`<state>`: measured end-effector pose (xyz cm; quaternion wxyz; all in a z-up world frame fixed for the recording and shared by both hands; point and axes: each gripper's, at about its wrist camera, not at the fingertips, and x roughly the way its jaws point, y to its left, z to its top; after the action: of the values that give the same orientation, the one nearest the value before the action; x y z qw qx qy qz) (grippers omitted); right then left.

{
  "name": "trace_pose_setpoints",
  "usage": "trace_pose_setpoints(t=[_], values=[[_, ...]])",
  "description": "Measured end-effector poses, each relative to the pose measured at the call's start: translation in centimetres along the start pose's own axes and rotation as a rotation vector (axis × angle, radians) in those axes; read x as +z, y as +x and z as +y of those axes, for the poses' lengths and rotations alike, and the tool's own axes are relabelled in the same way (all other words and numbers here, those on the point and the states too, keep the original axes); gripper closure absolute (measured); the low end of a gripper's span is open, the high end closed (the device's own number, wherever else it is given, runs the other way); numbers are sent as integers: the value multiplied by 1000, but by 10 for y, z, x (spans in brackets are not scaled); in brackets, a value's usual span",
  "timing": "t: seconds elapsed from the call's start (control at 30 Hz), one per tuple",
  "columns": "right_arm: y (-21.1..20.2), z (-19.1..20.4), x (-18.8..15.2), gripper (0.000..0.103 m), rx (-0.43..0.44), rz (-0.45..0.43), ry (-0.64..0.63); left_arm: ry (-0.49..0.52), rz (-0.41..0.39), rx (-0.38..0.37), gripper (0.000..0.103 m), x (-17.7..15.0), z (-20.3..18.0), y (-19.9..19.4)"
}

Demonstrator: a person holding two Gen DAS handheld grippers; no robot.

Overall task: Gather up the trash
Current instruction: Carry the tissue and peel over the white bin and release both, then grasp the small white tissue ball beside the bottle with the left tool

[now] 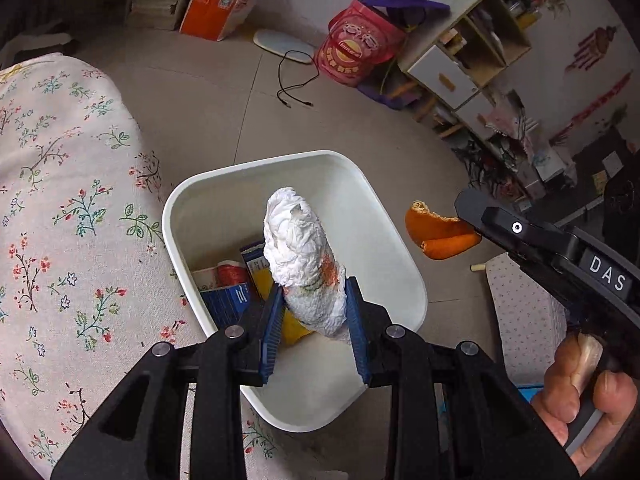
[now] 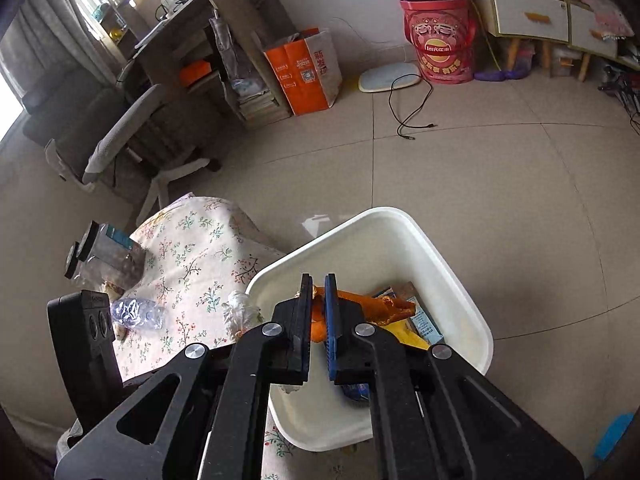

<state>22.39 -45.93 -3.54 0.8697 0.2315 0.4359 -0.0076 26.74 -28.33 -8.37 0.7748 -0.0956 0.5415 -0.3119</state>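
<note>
A white bin (image 1: pixel 384 216) stands against a cream cloth (image 1: pixel 72 184) sprigged with small red, blue and green flowers. The crumpled tissue (image 1: pixel 304 256) is white with an orange stain; the peel (image 1: pixel 440 236) is orange. The floor (image 2: pixel 480 168) is beige tile.

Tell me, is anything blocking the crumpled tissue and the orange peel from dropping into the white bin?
Nothing visible is. The left gripper holds the crumpled tissue right over the open white bin. The right gripper pinches the orange peel above it too. Only boxes and wrappers lie at the bottom.
</note>
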Motion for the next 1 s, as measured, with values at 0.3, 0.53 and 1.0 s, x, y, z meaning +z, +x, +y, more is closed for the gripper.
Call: trace_pose_setpoints(t=[0.3,0.53,1.0], values=[[6,-6,1,98,-13,7,19,-31,-17,54,41,1,21,0],[8,1,3,47,-65,-14,13,-89,-46,79,41,-9,58,-37],[15,21,5,47,-70,-13,-27,-149,-120,279,41,-20,139,-146]])
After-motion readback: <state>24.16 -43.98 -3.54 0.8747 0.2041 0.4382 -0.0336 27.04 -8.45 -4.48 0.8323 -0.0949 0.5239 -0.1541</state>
